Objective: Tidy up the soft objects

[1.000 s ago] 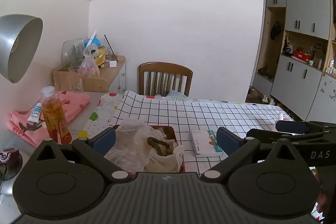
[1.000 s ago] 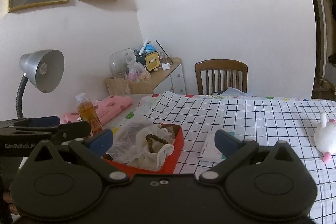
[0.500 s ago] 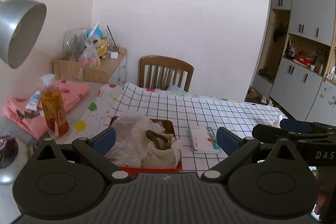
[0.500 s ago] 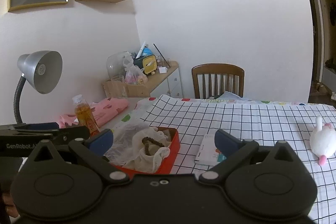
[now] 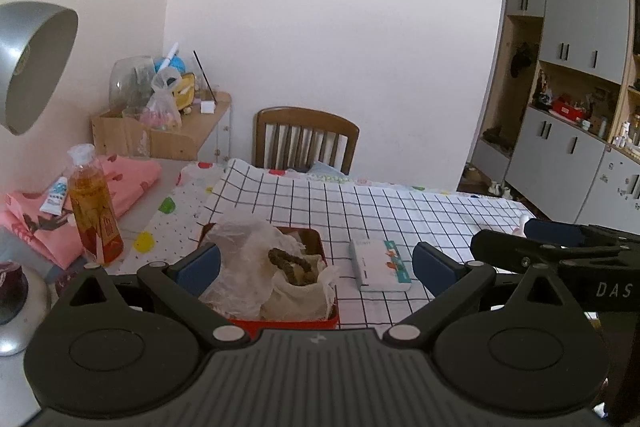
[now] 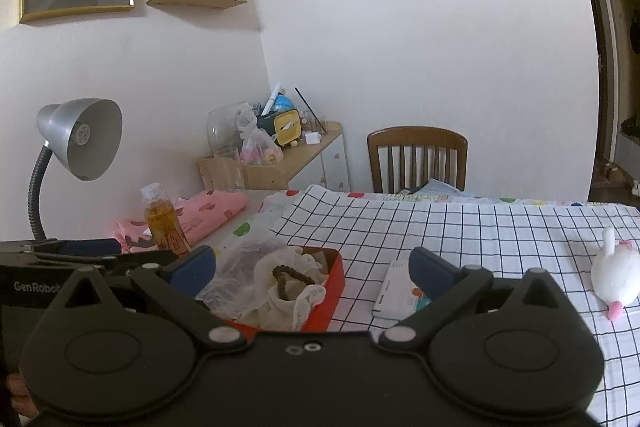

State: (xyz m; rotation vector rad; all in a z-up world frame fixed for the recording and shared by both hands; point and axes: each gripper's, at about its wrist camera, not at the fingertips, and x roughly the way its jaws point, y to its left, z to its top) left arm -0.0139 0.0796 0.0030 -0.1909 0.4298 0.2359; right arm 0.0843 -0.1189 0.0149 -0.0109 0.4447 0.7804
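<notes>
A red tin box [image 5: 316, 321] [image 6: 334, 287] sits on the checked tablecloth, holding crumpled clear plastic [image 5: 244, 255], a cream cloth pouch [image 6: 296, 301] and a brown bead string [image 5: 294, 263] [image 6: 290, 277]. A white plush toy [image 6: 614, 277] with pink parts lies at the right of the table. Folded pink fabric [image 5: 124, 179] [image 6: 216, 211] lies at the left. My left gripper [image 5: 316, 263] hangs open above the near side of the box, nothing in it. My right gripper [image 6: 312, 263] is open and empty too, between the box and a small flat box [image 6: 394, 295].
An amber drink bottle [image 5: 94, 207] and a small tube [image 5: 54, 195] stand by the pink fabric. A grey desk lamp [image 6: 78, 143] rises at the left. A wooden chair [image 5: 306, 141] stands behind the table; a cluttered side cabinet [image 6: 288, 155] is against the wall.
Both grippers have drawn back and risen slightly, so the red box and table appear a little farther and lower. Both stay open. Nothing on the table has moved.
</notes>
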